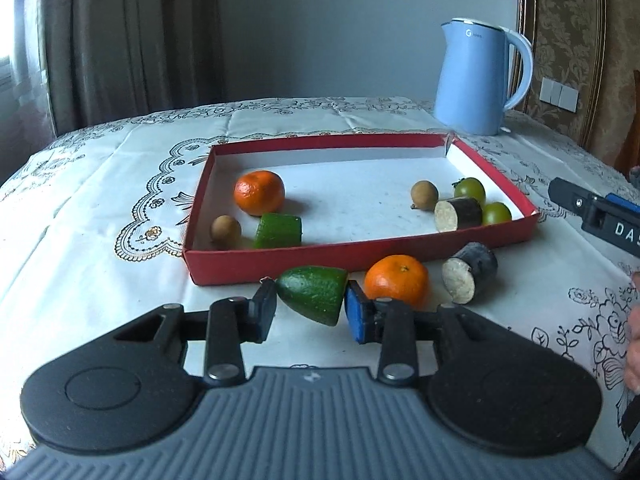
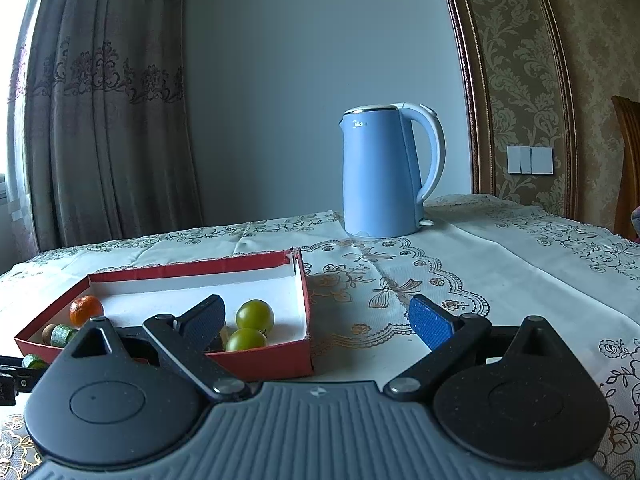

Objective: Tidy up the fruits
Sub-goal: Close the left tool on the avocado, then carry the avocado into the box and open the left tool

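Observation:
My left gripper (image 1: 310,308) is shut on a green cucumber end piece (image 1: 314,298), just in front of the red tray (image 1: 280,258). On the cloth beside it lie an orange mandarin (image 1: 396,280) and a dark cane piece (image 1: 470,278). Inside the tray are a mandarin (image 1: 259,192), a green cucumber chunk (image 1: 279,231), two brown longans (image 1: 226,229) (image 1: 424,192), a dark cane piece (image 1: 458,214) and two green tomatoes (image 1: 470,190) (image 1: 496,213). My right gripper (image 2: 320,320) is open and empty, over the tray's right front corner (image 2: 308,356); the green tomatoes (image 2: 255,314) show there.
A blue electric kettle (image 1: 476,76) (image 2: 380,172) stands behind the tray at the back right. An embroidered white tablecloth (image 1: 100,208) covers the table. Curtains hang at the back left. A wooden chair (image 2: 628,160) stands at the far right.

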A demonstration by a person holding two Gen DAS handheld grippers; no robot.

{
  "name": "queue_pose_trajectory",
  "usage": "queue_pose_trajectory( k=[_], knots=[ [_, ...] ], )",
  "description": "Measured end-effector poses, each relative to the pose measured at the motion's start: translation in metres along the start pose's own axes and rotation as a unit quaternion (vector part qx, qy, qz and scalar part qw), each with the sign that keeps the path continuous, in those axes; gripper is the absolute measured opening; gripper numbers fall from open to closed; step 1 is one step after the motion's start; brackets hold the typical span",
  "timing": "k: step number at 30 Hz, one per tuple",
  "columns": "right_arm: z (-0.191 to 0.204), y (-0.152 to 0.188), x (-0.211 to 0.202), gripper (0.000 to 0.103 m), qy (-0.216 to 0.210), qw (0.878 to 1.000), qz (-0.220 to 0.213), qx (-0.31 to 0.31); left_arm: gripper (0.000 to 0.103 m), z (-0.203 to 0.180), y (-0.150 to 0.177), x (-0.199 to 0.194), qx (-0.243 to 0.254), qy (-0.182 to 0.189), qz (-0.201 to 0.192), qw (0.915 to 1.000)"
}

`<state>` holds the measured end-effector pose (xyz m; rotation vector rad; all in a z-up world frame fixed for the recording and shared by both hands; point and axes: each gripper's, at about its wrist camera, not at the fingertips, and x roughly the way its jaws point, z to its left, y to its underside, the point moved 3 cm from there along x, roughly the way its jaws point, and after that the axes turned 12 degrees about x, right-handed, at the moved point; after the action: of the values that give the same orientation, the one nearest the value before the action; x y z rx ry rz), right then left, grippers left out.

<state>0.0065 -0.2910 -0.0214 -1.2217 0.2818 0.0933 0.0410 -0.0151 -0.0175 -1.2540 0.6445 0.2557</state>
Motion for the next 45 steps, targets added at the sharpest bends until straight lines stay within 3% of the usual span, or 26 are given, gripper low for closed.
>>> queue_pose_trajectory(
  k=[16,30,45],
  knots=[
    [0.0,0.001,0.0,0.099,0.003,1.0,-0.001,-0.001,0.033,0.012,-0.04,0.008,0.003,-0.036,-0.02,0.9991],
    [0.001,0.002,-0.001,0.1,0.007,1.0,0.003,-0.007,0.033,0.014,-0.082,0.054,-0.004,-0.033,-0.02,0.9992],
    [0.003,0.002,0.002,0.1,0.013,1.0,0.012,-0.012,0.033,0.011,-0.099,0.12,-0.007,-0.065,0.011,0.9978]
  ],
)
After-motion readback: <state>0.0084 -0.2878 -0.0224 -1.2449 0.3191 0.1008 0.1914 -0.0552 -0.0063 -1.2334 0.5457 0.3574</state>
